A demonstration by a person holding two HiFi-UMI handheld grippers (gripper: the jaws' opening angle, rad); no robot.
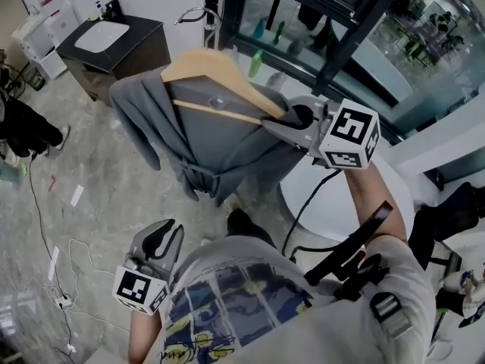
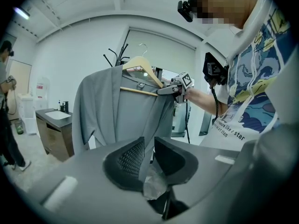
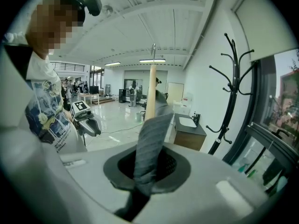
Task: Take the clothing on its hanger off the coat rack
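Right claw outstretched, tight on jacket; left claw low, seemingly ajar.

"Is the hanger wood?"
"Yes, smooth and pale. The jacket on it is matt grey cloth."
"And the floor?"
"Glossy marbled stone. The coat rack looks like black metal."

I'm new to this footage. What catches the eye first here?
A grey jacket on a wooden hanger fills the middle of the head view, held up by the right gripper, whose jaws are shut on its shoulder at the hanger's end. The black coat rack stands bare at the right of the right gripper view; the left gripper hangs low and empty.
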